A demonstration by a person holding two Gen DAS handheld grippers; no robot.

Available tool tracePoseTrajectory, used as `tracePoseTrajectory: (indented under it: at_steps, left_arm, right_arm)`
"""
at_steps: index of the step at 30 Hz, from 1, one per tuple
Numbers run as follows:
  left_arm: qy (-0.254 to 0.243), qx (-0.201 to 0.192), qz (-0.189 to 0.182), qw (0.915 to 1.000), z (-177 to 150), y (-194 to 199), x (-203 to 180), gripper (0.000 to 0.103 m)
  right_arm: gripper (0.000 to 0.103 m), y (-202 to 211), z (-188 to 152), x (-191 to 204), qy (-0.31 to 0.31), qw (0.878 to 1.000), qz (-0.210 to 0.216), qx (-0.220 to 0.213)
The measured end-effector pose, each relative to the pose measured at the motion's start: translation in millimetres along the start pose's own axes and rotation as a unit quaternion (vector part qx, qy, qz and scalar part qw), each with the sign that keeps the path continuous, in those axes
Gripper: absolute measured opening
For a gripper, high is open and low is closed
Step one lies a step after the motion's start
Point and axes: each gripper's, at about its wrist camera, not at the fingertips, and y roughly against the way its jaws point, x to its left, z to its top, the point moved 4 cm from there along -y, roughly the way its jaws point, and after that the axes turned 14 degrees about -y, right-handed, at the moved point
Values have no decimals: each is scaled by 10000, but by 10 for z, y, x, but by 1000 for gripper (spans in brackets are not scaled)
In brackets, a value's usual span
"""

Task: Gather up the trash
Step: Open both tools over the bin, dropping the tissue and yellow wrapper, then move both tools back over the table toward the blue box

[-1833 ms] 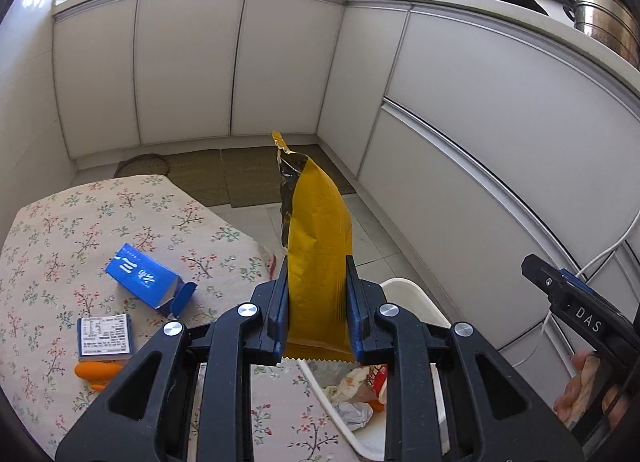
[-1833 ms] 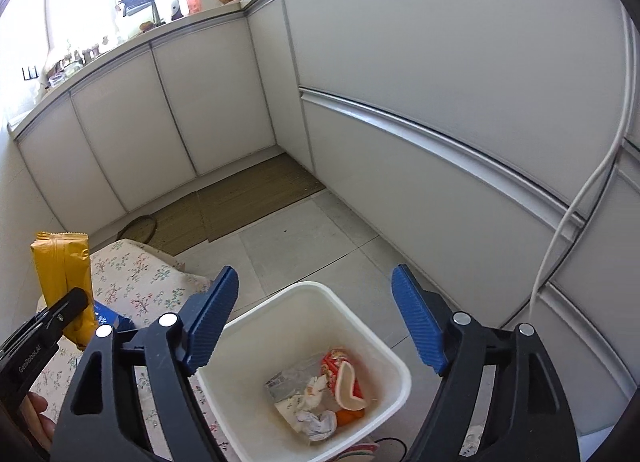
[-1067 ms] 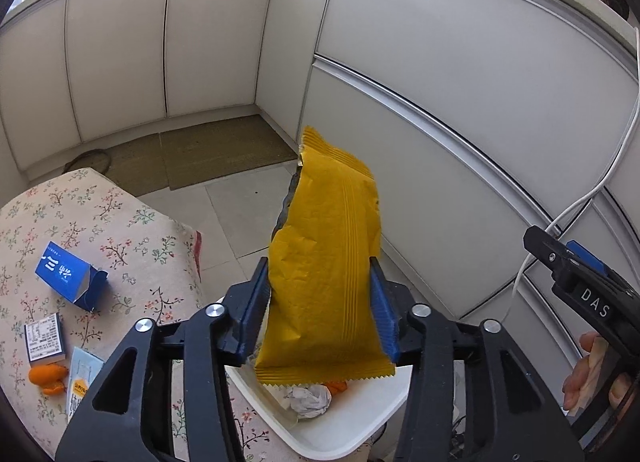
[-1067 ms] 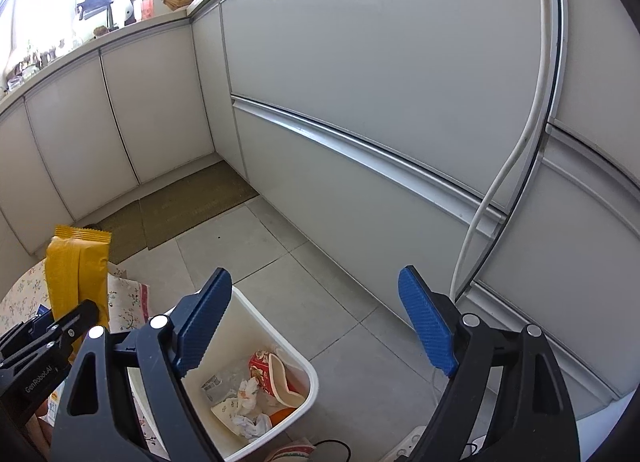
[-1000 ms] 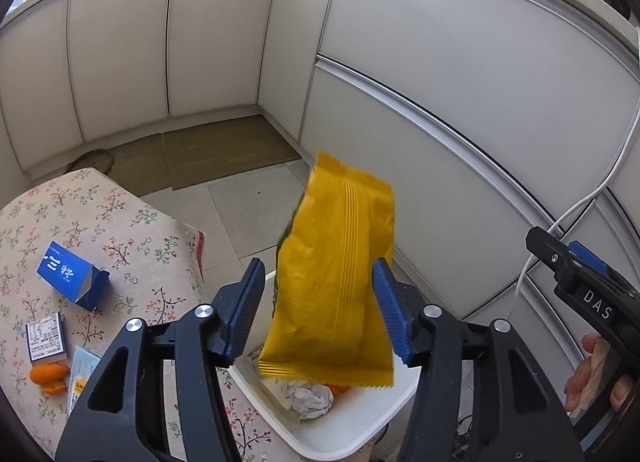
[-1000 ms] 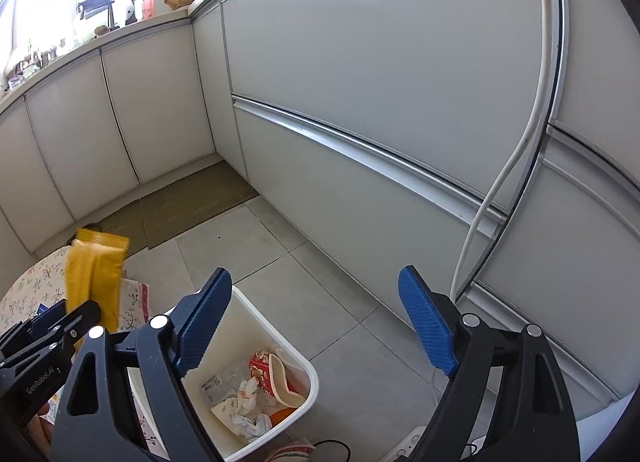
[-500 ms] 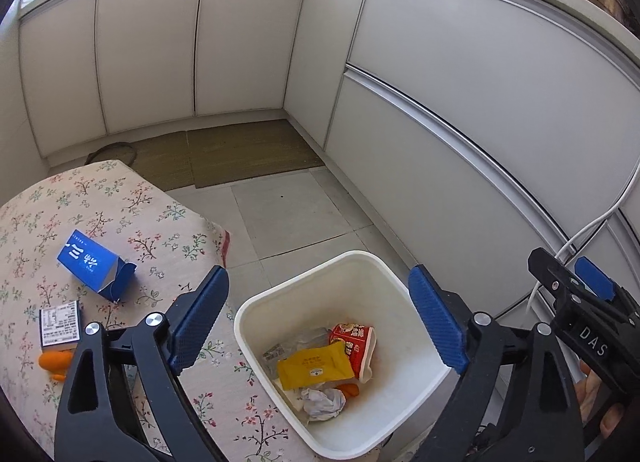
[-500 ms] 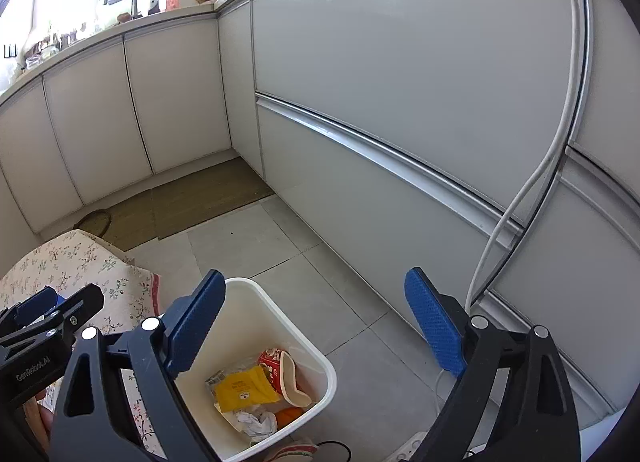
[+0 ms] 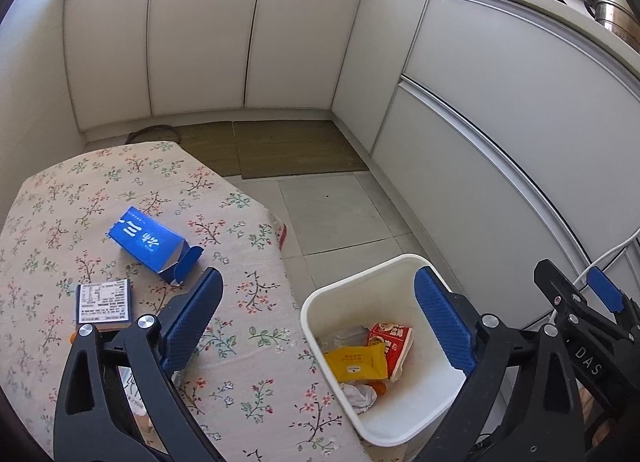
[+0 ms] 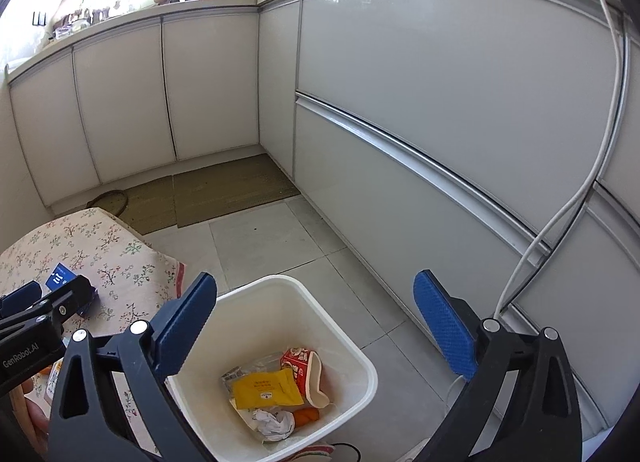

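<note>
Both grippers — left [image 9: 316, 322], right [image 10: 316, 326] — gape empty above the white bin [image 9: 404, 262]; beside it, an orange scrap [image 9: 72, 336] hides behind the left finger.

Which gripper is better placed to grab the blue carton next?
Left. The left gripper is open at the table's edge near the blue carton; the right gripper hangs over the bin.
</note>
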Motion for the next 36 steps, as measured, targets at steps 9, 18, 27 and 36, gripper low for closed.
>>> tracePoseTrajectory:
  at_steps: [9, 18, 27, 36]
  left_arm:
    - [290, 63, 364, 9989, -127, 151, 525, 93]
    - [692, 136, 781, 9944, -315, 366, 1128, 93]
    - [1146, 271, 1186, 9859, -534, 559, 1680, 93]
    - [1637, 501, 1485, 9740, -805, 648, 2207, 93]
  right_arm:
    - [96, 59, -95, 518, 287, 9992, 275, 9]
    - [96, 95, -263, 1116, 554, 9960, 678, 187]
    - [96, 127, -487, 1744, 838, 9903, 1041, 372]
    - [96, 95, -758, 2278, 1229, 9816, 1304, 660]
